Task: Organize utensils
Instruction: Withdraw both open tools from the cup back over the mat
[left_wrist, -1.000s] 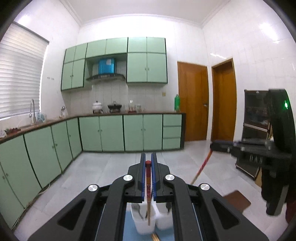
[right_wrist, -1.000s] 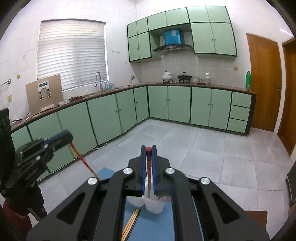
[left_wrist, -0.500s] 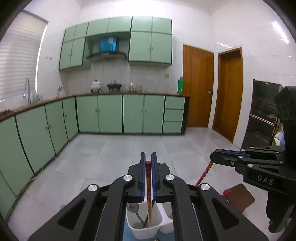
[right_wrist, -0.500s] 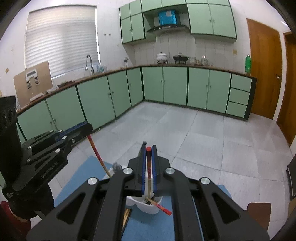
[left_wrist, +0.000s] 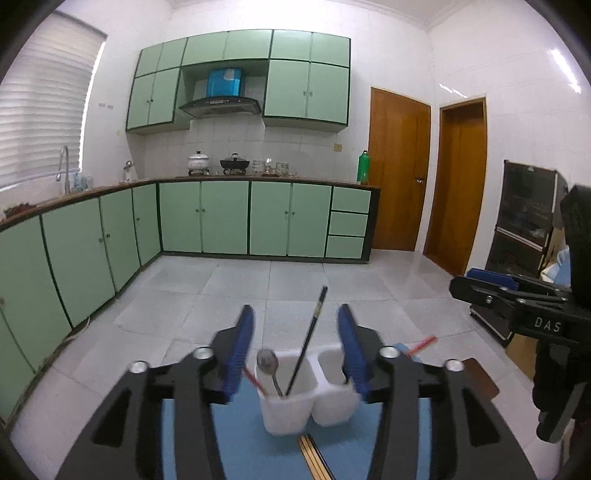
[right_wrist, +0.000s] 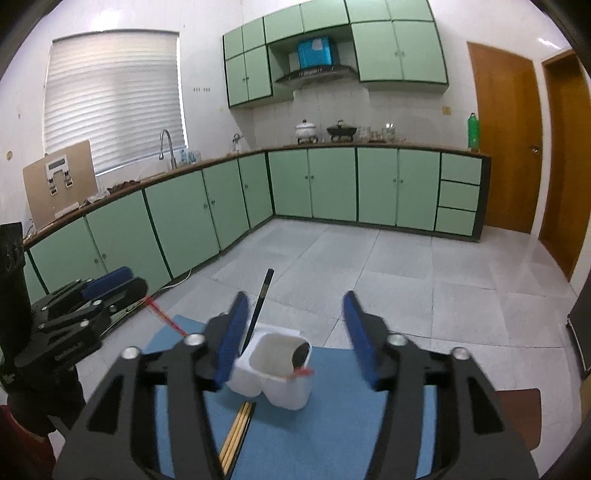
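Observation:
A white two-compartment holder (left_wrist: 295, 406) (right_wrist: 273, 384) stands on a blue mat (left_wrist: 243, 443) (right_wrist: 332, 424). In its left compartment are a spoon (left_wrist: 267, 362), a black chopstick (left_wrist: 310, 339) (right_wrist: 260, 314) and the lower end of a red chopstick (left_wrist: 253, 378) (right_wrist: 162, 315). A second red chopstick (left_wrist: 421, 343) (right_wrist: 301, 373) slants over the right compartment's rim. My left gripper (left_wrist: 297, 343) (right_wrist: 92, 295) hangs just above the holder, its jaws opening, with nothing pressed between the blue pads. My right gripper (right_wrist: 295, 339) (left_wrist: 517, 306) is also opening and grips nothing.
A few wooden chopsticks (left_wrist: 312, 450) (right_wrist: 236, 435) lie on the mat in front of the holder. A brown seat (left_wrist: 476, 376) (right_wrist: 517, 402) sits beyond the mat on the right. Green floor cabinets (right_wrist: 184, 221) line the far walls across the tiled floor.
Both grippers have sunk toward the holder and opened from shut. Each has let go of the red chopstick it held, and both chopsticks now rest at the holder.

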